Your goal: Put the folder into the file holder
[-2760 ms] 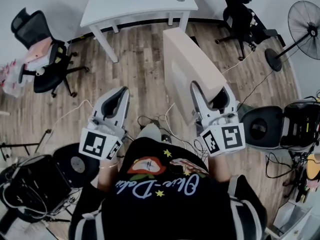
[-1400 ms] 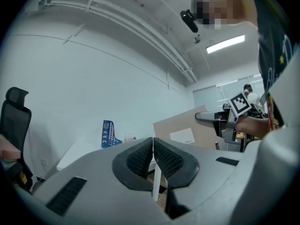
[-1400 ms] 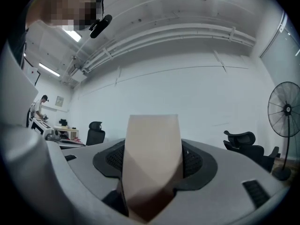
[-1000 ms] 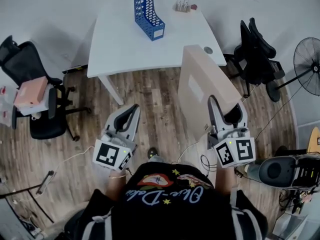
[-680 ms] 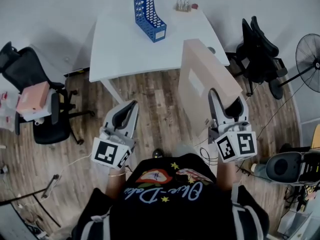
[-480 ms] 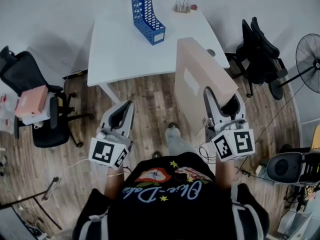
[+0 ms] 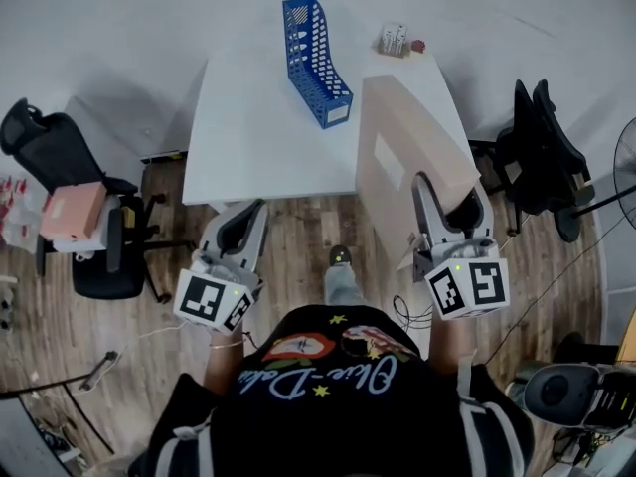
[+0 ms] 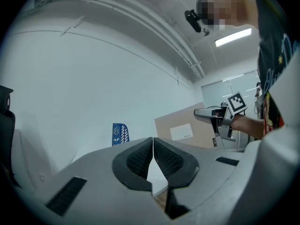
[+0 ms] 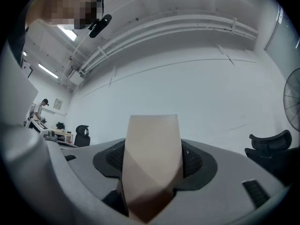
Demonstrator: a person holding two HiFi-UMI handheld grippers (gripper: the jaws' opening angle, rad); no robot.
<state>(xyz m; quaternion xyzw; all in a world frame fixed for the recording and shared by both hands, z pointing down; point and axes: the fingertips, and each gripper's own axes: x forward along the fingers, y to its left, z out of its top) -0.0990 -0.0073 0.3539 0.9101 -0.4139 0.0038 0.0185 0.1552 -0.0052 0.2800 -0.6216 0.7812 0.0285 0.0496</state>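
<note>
walls [image 7: 109, 38] white | floor [image 7: 298, 246] wood plank | white counter [image 7: 258, 127] upper centre | black office chairs [image 7: 104, 274] left and right edges

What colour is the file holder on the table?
Blue, with perforated walls; the file holder shows best in the head view.

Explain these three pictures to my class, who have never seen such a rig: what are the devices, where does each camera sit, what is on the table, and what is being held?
There is no robot here. A person holds a pair of tongs in each hand. The head view comes from a camera on the person's head, looking steeply down. The other two views come from cameras riding on each pair of tongs, looking along its jaws. The left tongs are shut and empty. The right tongs are clamped on a large tan folder, held on edge. Ahead stands a white table bearing a blue file holder and a small item too small to identify.
</note>
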